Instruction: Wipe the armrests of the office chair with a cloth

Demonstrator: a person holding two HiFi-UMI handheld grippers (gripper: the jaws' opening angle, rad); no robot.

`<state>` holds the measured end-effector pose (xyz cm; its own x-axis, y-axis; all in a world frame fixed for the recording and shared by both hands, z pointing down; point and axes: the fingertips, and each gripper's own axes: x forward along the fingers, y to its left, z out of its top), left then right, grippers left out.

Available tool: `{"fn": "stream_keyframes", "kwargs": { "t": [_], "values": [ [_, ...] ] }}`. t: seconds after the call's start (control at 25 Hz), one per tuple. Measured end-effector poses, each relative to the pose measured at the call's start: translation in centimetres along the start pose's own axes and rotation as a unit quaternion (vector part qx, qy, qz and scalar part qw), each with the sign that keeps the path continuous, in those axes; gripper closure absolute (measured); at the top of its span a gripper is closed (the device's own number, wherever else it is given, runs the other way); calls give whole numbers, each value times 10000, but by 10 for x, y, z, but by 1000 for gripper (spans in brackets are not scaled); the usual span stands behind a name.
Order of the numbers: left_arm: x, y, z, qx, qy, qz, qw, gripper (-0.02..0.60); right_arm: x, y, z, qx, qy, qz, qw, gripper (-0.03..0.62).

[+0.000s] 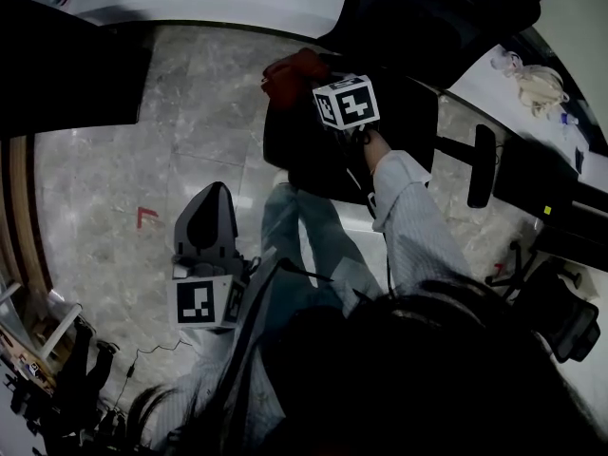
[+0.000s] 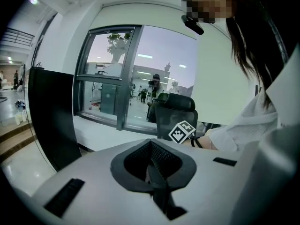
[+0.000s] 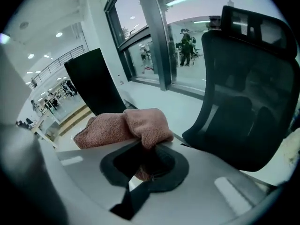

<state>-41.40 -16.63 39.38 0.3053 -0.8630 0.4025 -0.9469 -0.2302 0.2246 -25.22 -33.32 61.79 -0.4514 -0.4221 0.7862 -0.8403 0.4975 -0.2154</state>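
Pink cloth, soft and limp, was pinched by a fold in right tongs; left tongs were closed, empty.

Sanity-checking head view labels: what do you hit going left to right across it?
left gripper → cloth → armrest → pale bundle

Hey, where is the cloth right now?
The pink cloth is clamped in the right tool, next to the black office chair, top centre in the head view.
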Motion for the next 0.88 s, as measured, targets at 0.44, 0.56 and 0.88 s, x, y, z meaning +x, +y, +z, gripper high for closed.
{"fn": "stream_keyframes", "kwargs": {
  "t": [0.44,0.56,0.88],
  "values": [
    [6,-9,10,335,-6,-290,9990,578,-24,-8,27,227,-659,-53,9976,569],
    [4,-18,29,501,-155,-424,9977,578,-80,22,47,191,-1369,304,9899,569],
    [0,-93,140,970,-1262,-1072,9814,578,-316,93,103,-127,-3544,514,9336,569]
  ]
}}
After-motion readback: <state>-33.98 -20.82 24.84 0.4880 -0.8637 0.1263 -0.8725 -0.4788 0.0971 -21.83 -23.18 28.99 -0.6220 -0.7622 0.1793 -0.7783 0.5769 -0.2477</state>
